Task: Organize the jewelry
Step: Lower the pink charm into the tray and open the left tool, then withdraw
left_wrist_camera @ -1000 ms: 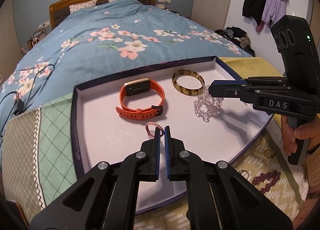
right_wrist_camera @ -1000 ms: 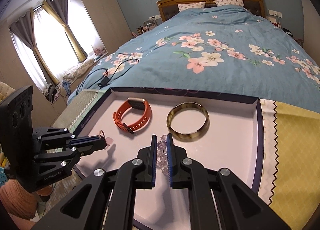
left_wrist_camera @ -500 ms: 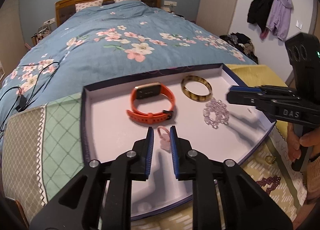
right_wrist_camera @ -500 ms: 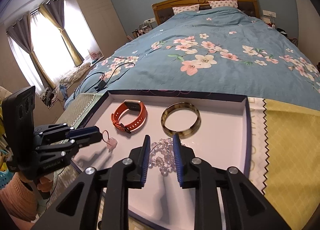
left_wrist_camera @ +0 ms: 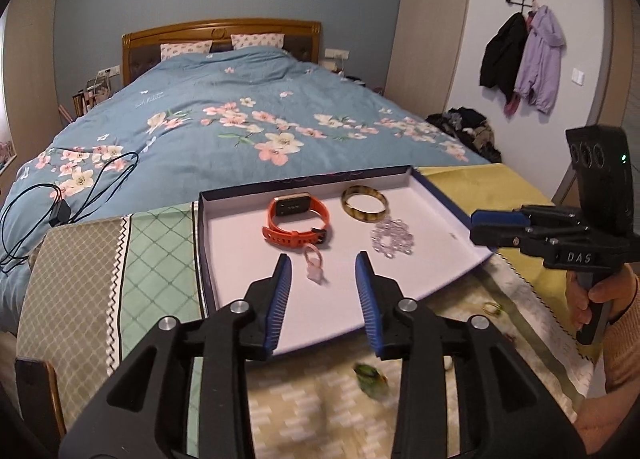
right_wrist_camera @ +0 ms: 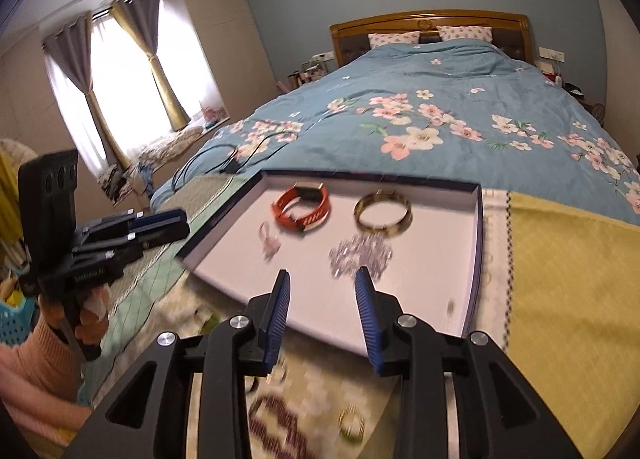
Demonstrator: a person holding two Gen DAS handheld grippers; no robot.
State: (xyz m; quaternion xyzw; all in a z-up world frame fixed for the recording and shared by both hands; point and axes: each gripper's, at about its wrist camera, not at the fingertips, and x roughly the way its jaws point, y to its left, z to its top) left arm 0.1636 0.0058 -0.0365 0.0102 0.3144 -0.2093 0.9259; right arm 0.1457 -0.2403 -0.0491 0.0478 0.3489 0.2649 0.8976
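Jaws on both tools stand wide apart and grip nothing: the left gripper [left_wrist_camera: 323,291] is held above the near edge of the shallow box lid [left_wrist_camera: 448,201] serving as a tray, and the right gripper [right_wrist_camera: 323,299] hangs over that same near edge from the other side, each empty and clear of the pieces. Inside the tray, four items lie spaced out on the white floor so that none tangles with another: an orange watch [left_wrist_camera: 296,221] toward the back, a tortoiseshell bangle [left_wrist_camera: 365,203] beside it on its right, a clear bead bracelet [left_wrist_camera: 392,238] just in front of the bangle, and a small pink charm [left_wrist_camera: 313,265] in front of the watch, nearest the left tool. That separation looks deliberate, one piece to each patch of floor. The tray sits on a table spread with patchwork cloth [left_wrist_camera: 156,239] at the foot of the bed [left_wrist_camera: 248,115], which keeps everything within easy reach of both hands. More jewelry waits outside the tray on the near cloth (much of it blurred): a green piece [left_wrist_camera: 370,377], a small ring [left_wrist_camera: 492,308], and in the right view a dark red bead strand [right_wrist_camera: 280,421] and a greenish ring [right_wrist_camera: 351,425]. With both tools open and poised near these, I judge the sorting part done, and another pickup the likely next step.
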